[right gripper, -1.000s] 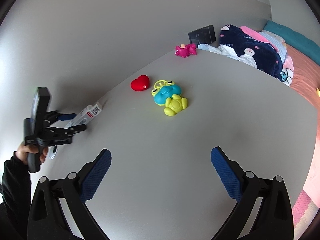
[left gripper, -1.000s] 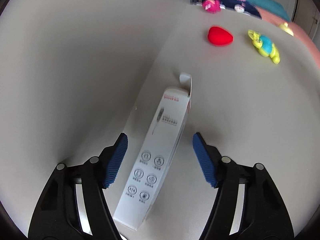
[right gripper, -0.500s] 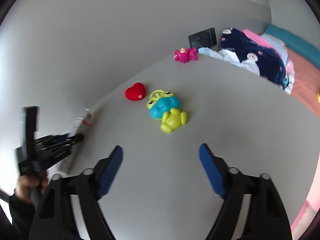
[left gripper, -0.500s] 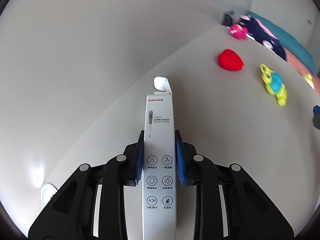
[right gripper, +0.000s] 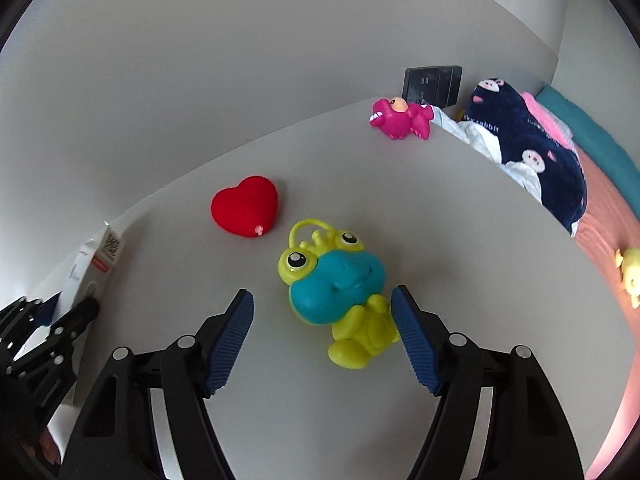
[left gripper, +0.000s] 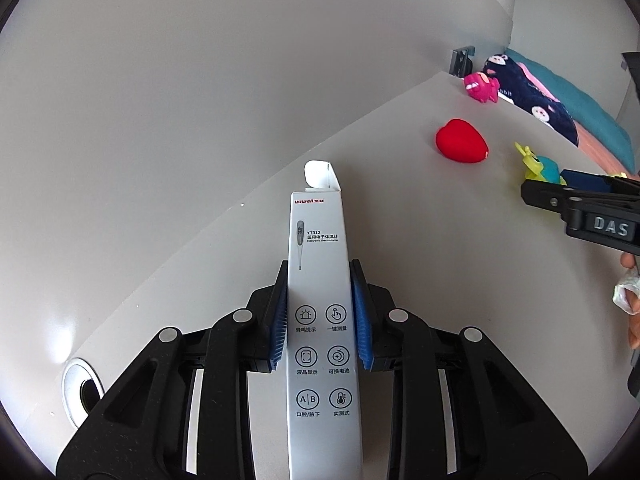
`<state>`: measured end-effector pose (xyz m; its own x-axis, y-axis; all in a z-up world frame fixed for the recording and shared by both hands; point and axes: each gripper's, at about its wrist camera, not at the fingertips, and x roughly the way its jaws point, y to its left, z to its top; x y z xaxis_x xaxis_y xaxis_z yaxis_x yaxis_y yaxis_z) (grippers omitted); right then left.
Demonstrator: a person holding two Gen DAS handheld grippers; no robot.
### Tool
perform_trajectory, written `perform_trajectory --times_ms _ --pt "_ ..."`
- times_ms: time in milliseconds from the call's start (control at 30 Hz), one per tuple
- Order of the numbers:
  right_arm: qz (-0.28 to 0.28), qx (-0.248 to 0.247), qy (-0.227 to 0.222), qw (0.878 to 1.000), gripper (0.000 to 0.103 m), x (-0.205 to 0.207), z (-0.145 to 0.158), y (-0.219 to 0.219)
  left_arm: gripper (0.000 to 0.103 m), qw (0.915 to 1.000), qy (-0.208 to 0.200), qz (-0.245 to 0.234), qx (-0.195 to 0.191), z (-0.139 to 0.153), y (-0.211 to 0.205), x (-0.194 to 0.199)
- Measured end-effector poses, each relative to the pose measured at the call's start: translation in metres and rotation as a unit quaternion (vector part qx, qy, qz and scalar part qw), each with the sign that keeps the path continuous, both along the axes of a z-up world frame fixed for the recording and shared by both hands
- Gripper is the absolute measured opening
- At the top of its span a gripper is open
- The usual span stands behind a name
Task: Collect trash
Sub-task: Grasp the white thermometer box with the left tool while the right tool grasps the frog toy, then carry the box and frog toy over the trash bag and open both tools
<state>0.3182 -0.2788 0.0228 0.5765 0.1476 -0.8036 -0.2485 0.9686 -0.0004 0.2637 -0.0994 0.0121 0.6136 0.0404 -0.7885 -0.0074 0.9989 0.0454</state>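
Left wrist view first. Left gripper (left gripper: 320,320) clamped on a long white thermometer box (left gripper: 318,280), blue pads (left gripper: 280,320) pressed flat against both long sides. Box pointing straight away from the camera, top flap popped open at the far end, sitting near the back edge of the grey table (left gripper: 420,280) by the wall. Red heart (left gripper: 461,141) further out on the tabletop to the right, pink toy (left gripper: 482,86) beyond it at the far corner next to a dark blue blanket (left gripper: 532,100). Poking in from the right edge: the right gripper (left gripper: 540,194), with a bit of yellow-green frog toy (left gripper: 538,166) visible just behind its tip. Round metal grommet (left gripper: 82,388) set in the table at lower left.

Right wrist view next. Right gripper (right gripper: 322,336) spread wide, nothing pinched. Frog toy (right gripper: 336,288) lying between the two blue pads (right gripper: 228,340), way over toward the right one, legs right up against it; can't tell if actually touching. Clear gap on the left side. Red heart (right gripper: 245,206) just past the frog, up and left. Pink toy (right gripper: 400,118) at the far table edge, black device (right gripper: 432,84) standing behind it. Thermometer box (right gripper: 94,268) at the left edge, held in the left gripper (right gripper: 72,312).
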Motion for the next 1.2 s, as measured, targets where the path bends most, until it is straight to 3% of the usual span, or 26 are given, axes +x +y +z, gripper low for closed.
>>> perform_trajectory --times_ms 67,167,500,633,967,1200 --pt "-0.001 -0.026 -0.005 1.000 0.069 0.003 -0.001 0.003 0.028 1.0000 0.000 0.003 -0.004 0.000 0.000 0.000" --pt "-0.011 -0.062 -0.013 0.998 0.049 0.007 -0.002 0.001 0.028 1.0000 0.000 0.005 -0.007 0.001 0.003 -0.003" --pt "-0.033 -0.021 -0.022 0.999 0.049 -0.015 0.015 -0.031 0.027 1.0000 -0.005 0.000 -0.005 0.003 0.001 -0.007" --pt "-0.040 0.007 -0.027 0.999 0.049 -0.037 0.033 -0.050 0.027 0.9993 -0.011 -0.024 -0.028 0.011 -0.008 -0.013" --pt "-0.065 0.055 -0.047 0.995 0.049 -0.113 0.073 -0.113 0.027 0.9912 -0.027 -0.123 -0.040 0.040 -0.088 -0.053" --pt "-0.107 0.098 -0.067 0.987 0.049 -0.178 0.088 -0.184 0.027 0.9767 -0.032 -0.203 -0.061 0.059 -0.170 -0.102"
